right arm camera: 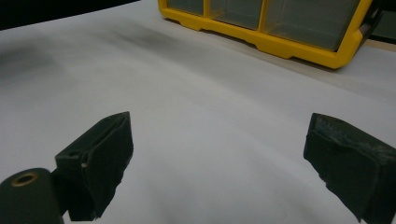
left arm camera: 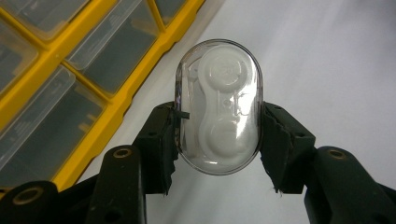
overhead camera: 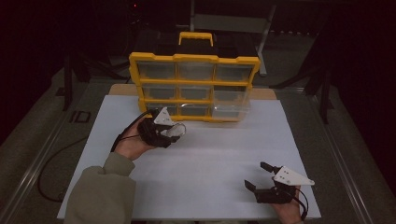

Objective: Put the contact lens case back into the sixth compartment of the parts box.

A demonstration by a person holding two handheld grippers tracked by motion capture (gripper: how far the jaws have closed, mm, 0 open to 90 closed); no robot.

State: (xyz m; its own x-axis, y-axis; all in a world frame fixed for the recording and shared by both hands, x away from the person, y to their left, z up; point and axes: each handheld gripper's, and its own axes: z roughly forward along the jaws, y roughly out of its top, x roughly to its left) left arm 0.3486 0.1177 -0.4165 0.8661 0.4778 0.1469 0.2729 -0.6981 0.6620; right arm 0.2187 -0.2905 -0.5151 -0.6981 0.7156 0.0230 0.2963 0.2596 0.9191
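Note:
A yellow organiser [overhead camera: 194, 86] with clear drawers stands at the back of the white board; its bottom right drawer [overhead camera: 229, 111] juts out a little. My left gripper [overhead camera: 173, 134] is just in front of the organiser's lower left corner, shut on a clear oval case [left arm camera: 218, 105] with a white two-lobed insert. Its pads press the case's lower sides, and the organiser's frame [left arm camera: 126, 100] runs behind at the left. Near the front right edge my right gripper [overhead camera: 258, 175] rests with its jaws wide open and nothing between them; its fingers [right arm camera: 100, 161] hover over bare board, with the organiser [right arm camera: 299, 32] farther off.
The white board [overhead camera: 210, 158] lies on a wooden table. A cable [overhead camera: 51, 168] loops off the board's left side. Dark stands and a metal frame [overhead camera: 229, 21] rise behind the organiser.

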